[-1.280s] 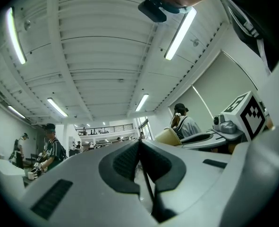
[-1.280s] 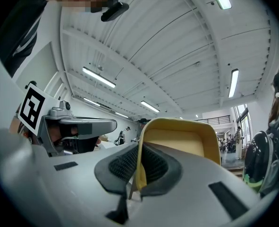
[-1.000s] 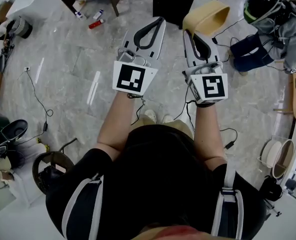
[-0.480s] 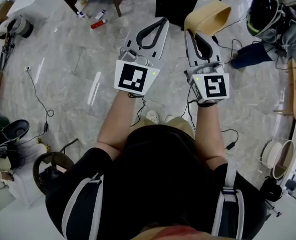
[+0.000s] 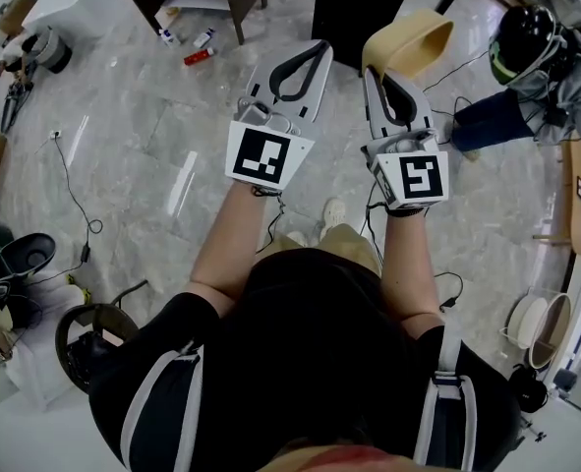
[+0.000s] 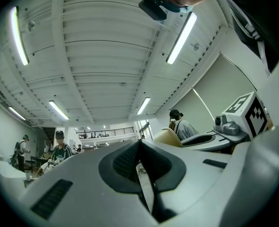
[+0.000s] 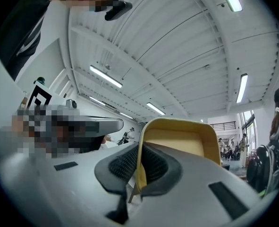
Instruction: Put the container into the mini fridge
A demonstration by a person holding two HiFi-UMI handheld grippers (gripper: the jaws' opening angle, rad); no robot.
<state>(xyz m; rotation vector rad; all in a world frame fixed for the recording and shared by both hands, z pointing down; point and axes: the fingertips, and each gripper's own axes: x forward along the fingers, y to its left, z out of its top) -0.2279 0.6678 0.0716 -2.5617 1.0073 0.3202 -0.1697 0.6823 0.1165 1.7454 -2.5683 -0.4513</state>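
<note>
Held left tool at 12 o'clock, jaws pressed together. Pinched rim of yellow container in right tool at 1 o'clock, over grey marble floor.

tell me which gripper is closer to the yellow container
Right. The right gripper is shut on the wall of the yellow container. The left gripper is shut and empty, off to its left, not touching it.

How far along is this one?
Picked up: the right gripper is shut on the wall of the container. In hand: it is held above the floor; the left gripper is shut, empty. Left: putting it in; the dark cabinet ahead may be the fridge.
</note>
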